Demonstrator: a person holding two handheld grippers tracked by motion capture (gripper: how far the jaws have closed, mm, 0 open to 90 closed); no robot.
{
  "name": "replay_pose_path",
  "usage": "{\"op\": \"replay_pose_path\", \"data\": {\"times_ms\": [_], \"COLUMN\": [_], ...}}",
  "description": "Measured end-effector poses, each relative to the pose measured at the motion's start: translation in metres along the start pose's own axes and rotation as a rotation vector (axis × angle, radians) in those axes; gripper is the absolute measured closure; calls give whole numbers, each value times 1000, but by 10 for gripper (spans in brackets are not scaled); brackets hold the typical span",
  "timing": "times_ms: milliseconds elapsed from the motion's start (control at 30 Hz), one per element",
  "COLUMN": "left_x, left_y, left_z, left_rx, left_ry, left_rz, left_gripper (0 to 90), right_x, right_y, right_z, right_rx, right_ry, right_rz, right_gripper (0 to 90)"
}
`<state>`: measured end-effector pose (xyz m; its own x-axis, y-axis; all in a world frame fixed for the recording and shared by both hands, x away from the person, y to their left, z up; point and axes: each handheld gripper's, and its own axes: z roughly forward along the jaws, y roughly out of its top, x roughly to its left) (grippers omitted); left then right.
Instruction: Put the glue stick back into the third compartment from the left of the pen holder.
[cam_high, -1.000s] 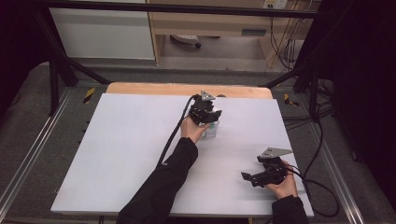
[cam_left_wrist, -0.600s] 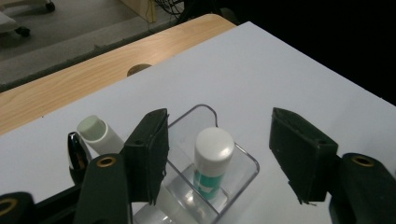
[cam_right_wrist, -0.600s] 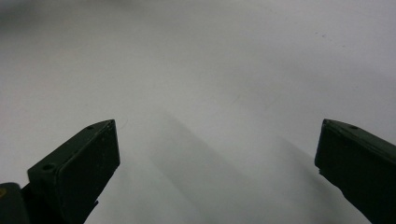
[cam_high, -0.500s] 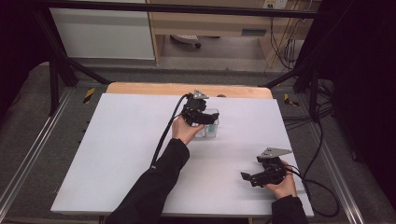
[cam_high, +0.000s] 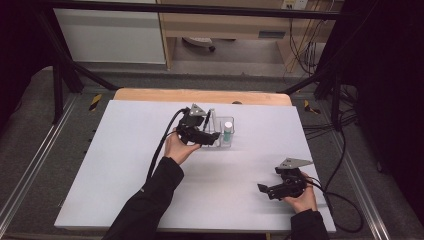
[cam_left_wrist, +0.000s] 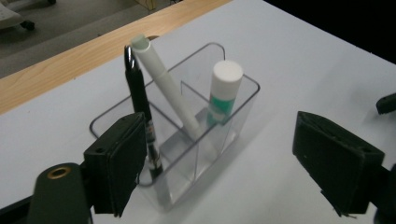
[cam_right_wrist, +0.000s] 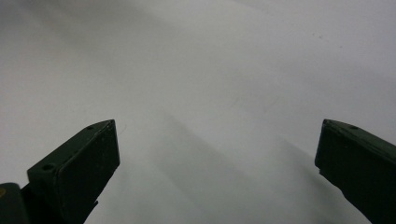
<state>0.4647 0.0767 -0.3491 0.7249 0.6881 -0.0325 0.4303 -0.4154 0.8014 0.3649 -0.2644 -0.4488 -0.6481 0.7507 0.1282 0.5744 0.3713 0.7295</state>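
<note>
A clear plastic holder (cam_high: 232, 120) with compartments stands at the back middle of the white table (cam_high: 120, 170). In the left gripper view the holder (cam_left_wrist: 243, 112) carries a black pen (cam_left_wrist: 140, 102), a slanting white marker (cam_left_wrist: 168, 88) and a white-capped glue stick (cam_left_wrist: 224, 88). My left gripper (cam_high: 216, 136) sits just left of the holder. Its jaws have just been opening and its pads (cam_left_wrist: 116, 163) stand wide apart, pressing on nothing; the pen is close to the left pad. My right gripper (cam_high: 261, 188) rests open at the front right, above bare table in its own view (cam_right_wrist: 217, 158).
A wooden strip (cam_high: 200, 95) runs along the table's far edge. Black cables (cam_high: 160, 150) trail from both grippers across the table. Metal rails (cam_high: 30, 165) flank the table, and a dark frame and cabinets stand beyond it.
The left gripper has drawn away from the holder to the left, and its jaws have opened. The holder with its items now stands uncovered. The right hand has stayed put.
</note>
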Motion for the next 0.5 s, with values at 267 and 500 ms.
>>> {"op": "replay_pose_path", "data": {"times_ms": [267,500], "left_x": [4,6], "left_y": [-26,-55], "left_z": [-23,-40], "left_rx": [7,15], "left_ry": [20,25], "left_rz": [7,7], "left_gripper": [110,92], "right_x": [0,1], "right_y": [0,0], "right_z": [0,0], "right_rx": [0,-1], "right_ry": [-3,-4], "right_rz": [-1,7], "right_gripper": [3,3]}}
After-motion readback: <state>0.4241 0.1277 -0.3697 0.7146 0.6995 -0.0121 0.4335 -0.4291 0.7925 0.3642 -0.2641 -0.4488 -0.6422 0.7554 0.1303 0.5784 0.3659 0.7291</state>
